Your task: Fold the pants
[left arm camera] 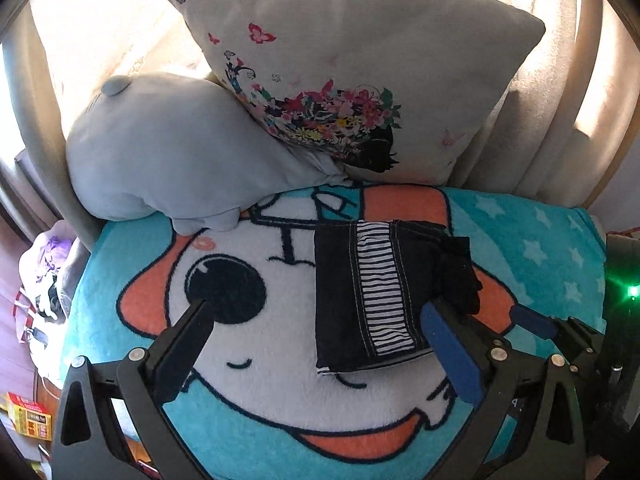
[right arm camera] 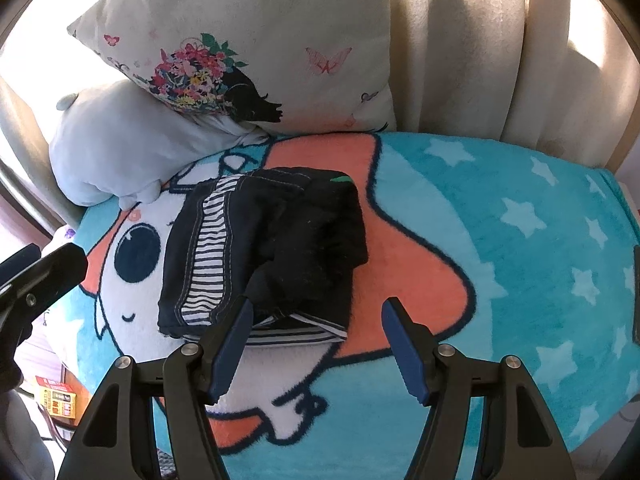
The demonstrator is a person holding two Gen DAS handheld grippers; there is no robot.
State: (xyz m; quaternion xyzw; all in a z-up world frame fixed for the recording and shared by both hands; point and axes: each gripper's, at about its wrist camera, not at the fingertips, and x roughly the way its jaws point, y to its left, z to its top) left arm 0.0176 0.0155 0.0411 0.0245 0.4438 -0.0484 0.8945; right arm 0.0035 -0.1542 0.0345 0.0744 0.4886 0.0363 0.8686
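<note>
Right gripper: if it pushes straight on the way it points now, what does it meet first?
Probably the folded pants: the open right gripper has their near edge just ahead, between its fingers. Depth is unclear, so it could meet the blanket underneath instead.

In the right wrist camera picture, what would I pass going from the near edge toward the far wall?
Right hand-held gripper → folded dark pants with a striped panel on the cartoon blanket → butterfly-print pillow → cream curtain.
</note>
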